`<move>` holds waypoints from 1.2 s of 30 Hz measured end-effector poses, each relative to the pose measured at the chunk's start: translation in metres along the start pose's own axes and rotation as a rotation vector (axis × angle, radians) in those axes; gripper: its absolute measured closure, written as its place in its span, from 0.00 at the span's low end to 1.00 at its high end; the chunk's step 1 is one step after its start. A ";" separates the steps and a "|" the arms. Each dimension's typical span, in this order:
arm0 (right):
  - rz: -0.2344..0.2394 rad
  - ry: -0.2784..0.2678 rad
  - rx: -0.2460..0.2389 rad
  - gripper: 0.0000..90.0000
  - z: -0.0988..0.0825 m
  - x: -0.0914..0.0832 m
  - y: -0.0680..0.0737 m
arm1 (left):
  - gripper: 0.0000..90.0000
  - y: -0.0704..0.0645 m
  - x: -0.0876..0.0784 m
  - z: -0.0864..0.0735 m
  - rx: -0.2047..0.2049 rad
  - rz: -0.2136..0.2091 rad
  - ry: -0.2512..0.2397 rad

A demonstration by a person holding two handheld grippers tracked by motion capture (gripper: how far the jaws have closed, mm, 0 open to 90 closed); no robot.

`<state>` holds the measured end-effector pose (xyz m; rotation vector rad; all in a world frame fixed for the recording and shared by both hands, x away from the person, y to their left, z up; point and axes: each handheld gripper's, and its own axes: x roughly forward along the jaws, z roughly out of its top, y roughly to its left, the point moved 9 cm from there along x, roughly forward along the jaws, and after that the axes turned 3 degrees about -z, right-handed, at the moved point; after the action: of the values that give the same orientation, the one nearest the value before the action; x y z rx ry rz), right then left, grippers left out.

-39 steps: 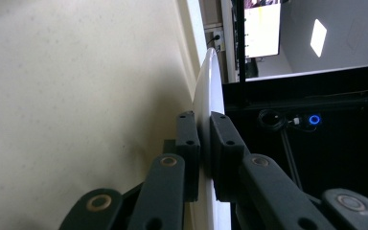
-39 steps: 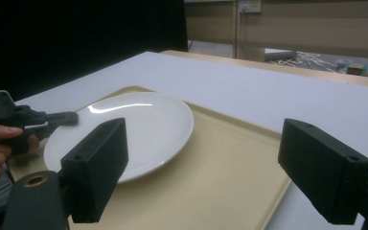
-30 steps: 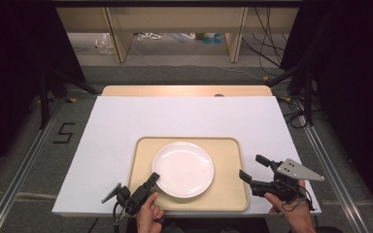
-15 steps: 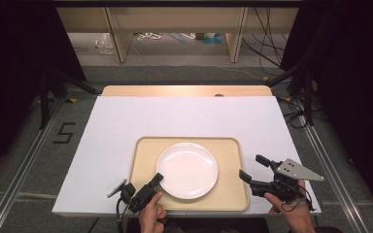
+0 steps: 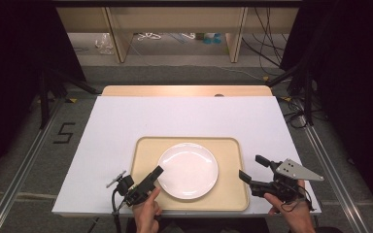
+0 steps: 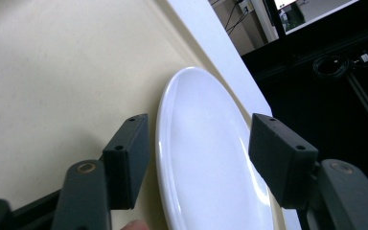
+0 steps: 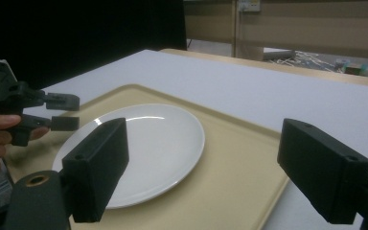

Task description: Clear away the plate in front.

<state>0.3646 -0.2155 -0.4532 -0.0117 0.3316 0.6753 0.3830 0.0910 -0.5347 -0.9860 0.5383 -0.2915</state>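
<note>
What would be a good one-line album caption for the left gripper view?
Open left gripper straddling the near rim of a white plate on a beige tray.

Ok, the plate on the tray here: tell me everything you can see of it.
The plate is plain white, round and shallow, with a glossy surface that looks like glazed ceramic. It is empty and lies flat, right side up, near the middle of the beige tray. The left tongs are open, one jaw on each side of its near left rim, with gaps showing on both sides. The right tongs are open too, off to its right, apart from it.
</note>
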 end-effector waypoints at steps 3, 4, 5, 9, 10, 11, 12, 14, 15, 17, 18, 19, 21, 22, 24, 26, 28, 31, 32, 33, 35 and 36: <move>-0.003 -0.007 -0.011 0.21 0.000 0.001 -0.001 | 0.37 0.000 0.000 0.002 0.002 -0.001 0.004; 0.013 -0.007 0.002 0.21 0.000 0.000 0.001 | 0.35 0.000 0.000 0.002 0.008 -0.001 0.011; 0.001 -0.004 -0.002 0.21 0.000 0.000 0.000 | 0.34 0.001 0.000 0.003 0.011 0.005 0.009; -0.005 -0.008 -0.013 0.21 0.000 0.001 -0.001 | 0.30 0.000 -0.001 0.003 0.038 0.002 0.018; 0.001 0.000 -0.012 0.21 -0.001 0.001 0.000 | 0.29 -0.002 -0.002 0.004 0.056 0.005 0.008; 0.005 -0.010 -0.017 0.21 0.000 0.002 0.000 | 0.28 -0.003 -0.002 0.004 0.080 0.014 0.006; 0.005 -0.010 -0.017 0.21 0.000 0.002 0.000 | 0.28 -0.003 -0.002 0.004 0.080 0.014 0.006; 0.007 -0.009 -0.013 0.21 0.000 0.002 0.001 | 0.26 -0.007 -0.003 0.007 0.132 0.029 -0.015; 0.007 -0.009 -0.013 0.21 0.000 0.002 0.001 | 0.25 -0.007 -0.003 0.007 0.132 0.029 -0.015; 0.009 -0.005 -0.012 0.21 -0.001 0.002 0.001 | 0.23 -0.010 -0.004 0.009 0.175 0.032 -0.012; 0.009 -0.005 -0.012 0.21 -0.001 0.002 0.001 | 0.23 -0.010 -0.004 0.009 0.175 0.032 -0.012; 0.008 -0.006 -0.010 0.21 -0.001 0.002 0.001 | 0.22 -0.012 -0.004 0.010 0.189 0.024 -0.012; 0.009 -0.005 -0.008 0.20 -0.001 0.002 0.001 | 0.21 -0.012 -0.005 0.011 0.232 0.033 -0.017; 0.010 -0.006 -0.011 0.20 -0.001 0.003 0.001 | 0.20 -0.012 -0.006 0.011 0.266 0.042 -0.011; 0.012 -0.004 -0.011 0.20 -0.001 0.003 0.001 | 0.18 -0.014 -0.005 0.011 0.266 0.023 -0.003; 0.012 -0.005 -0.011 0.20 -0.001 0.003 0.001 | 0.17 -0.016 -0.005 0.010 0.292 0.023 -0.001; 0.009 0.013 0.002 0.20 -0.002 0.002 0.002 | 0.17 -0.020 -0.005 0.010 0.296 0.006 0.001; 0.010 -0.002 -0.009 0.20 -0.001 0.003 0.001 | 0.16 -0.026 -0.006 0.009 0.363 -0.024 0.015; 0.011 -0.002 -0.009 0.20 -0.001 0.003 0.001 | 0.16 -0.027 -0.007 0.009 0.380 -0.030 0.021; 0.014 -0.007 -0.014 0.20 -0.001 0.003 0.001 | 0.16 -0.028 -0.008 0.009 0.399 -0.032 0.021; 0.016 -0.013 -0.016 0.20 0.000 0.003 0.001 | 0.16 -0.028 -0.010 0.010 0.438 -0.036 0.022; 0.018 -0.012 -0.015 0.20 0.000 0.003 0.001 | 0.16 -0.028 -0.012 0.010 0.452 -0.036 0.028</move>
<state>0.3663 -0.2129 -0.4543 -0.0194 0.3157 0.6951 0.3790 0.0887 -0.5033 -0.5542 0.4541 -0.4376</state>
